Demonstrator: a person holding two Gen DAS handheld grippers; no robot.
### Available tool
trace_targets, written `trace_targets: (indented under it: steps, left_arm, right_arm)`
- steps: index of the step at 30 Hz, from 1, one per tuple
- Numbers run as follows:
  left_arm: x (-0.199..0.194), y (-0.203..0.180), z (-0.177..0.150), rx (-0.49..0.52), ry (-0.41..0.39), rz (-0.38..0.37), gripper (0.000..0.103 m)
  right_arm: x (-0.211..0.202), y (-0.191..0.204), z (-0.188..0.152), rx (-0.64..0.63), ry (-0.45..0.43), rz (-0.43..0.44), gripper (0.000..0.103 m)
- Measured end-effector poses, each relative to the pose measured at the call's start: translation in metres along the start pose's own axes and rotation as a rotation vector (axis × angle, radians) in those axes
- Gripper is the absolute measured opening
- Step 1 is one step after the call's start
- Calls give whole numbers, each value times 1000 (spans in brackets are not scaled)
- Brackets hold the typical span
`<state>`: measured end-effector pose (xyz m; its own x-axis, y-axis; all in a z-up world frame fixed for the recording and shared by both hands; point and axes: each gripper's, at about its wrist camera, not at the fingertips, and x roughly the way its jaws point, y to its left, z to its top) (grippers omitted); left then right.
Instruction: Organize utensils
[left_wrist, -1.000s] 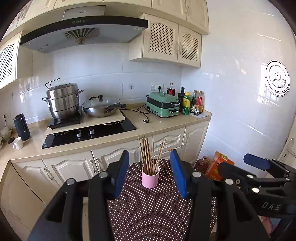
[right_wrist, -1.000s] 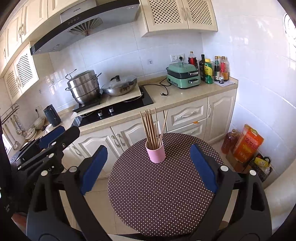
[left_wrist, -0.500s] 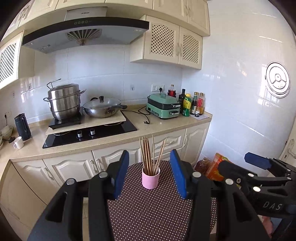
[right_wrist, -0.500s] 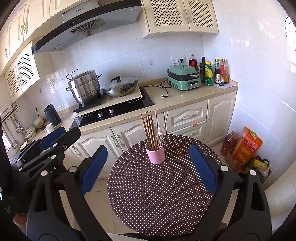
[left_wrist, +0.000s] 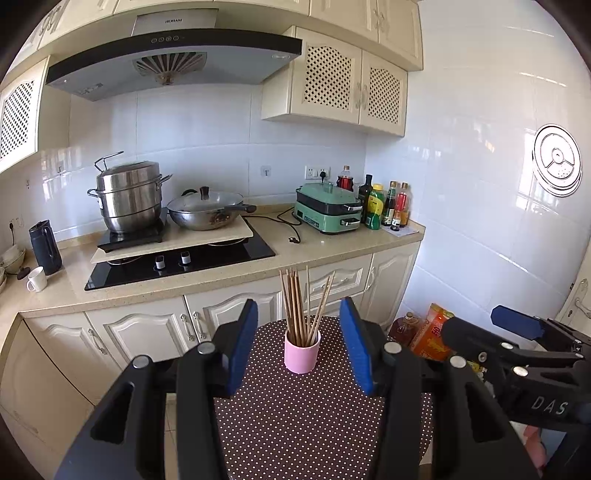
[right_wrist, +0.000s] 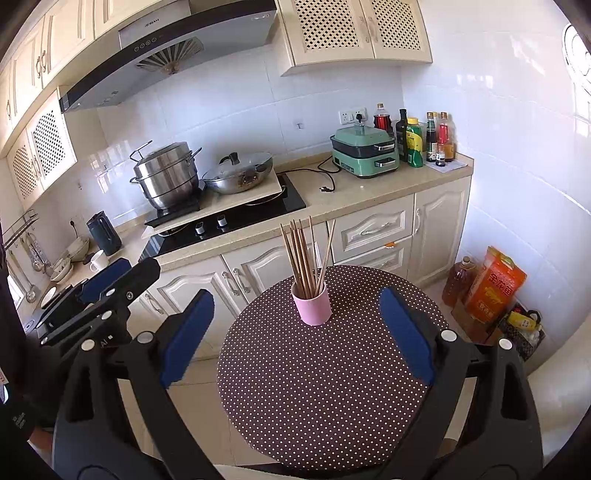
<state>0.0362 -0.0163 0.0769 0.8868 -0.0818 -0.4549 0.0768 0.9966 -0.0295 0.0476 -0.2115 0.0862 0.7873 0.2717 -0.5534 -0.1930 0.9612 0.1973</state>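
Note:
A pink cup (left_wrist: 301, 353) (right_wrist: 311, 305) stands upright on a round brown table with white dots (left_wrist: 295, 424) (right_wrist: 325, 387). Several wooden chopsticks (left_wrist: 301, 302) (right_wrist: 306, 254) stick up out of it. My left gripper (left_wrist: 299, 347) is open, its blue pads on either side of the cup as seen from behind, with air between them and nothing held. My right gripper (right_wrist: 295, 332) hangs open and wide over the near part of the table, short of the cup. Each gripper shows at the edge of the other's view.
A kitchen counter (right_wrist: 362, 188) runs behind the table with a hob (left_wrist: 177, 258), a steel pot (left_wrist: 127, 195), a lidded wok (left_wrist: 207, 210), a green cooker (left_wrist: 328, 210) and bottles (left_wrist: 384, 205). An orange bag (right_wrist: 493, 284) and an oil bottle (right_wrist: 456, 282) sit on the floor at right.

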Motion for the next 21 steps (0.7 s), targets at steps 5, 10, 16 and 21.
trace_targets:
  steps: [5, 10, 16, 21]
  left_arm:
    - [-1, -2, 0, 13, -5, -2, 46]
    - [-1, -3, 0, 18, -11, 0, 46]
    - [2, -1, 0, 12, -6, -2, 46]
    - [4, 0, -2, 8, 3, -7, 46]
  right_arm:
    - [1, 1, 0, -2, -7, 2, 90]
    - [3, 2, 0, -2, -5, 2, 90]
    - [5, 3, 0, -7, 5, 3, 90]
    - [6, 5, 1, -12, 10, 4, 90]
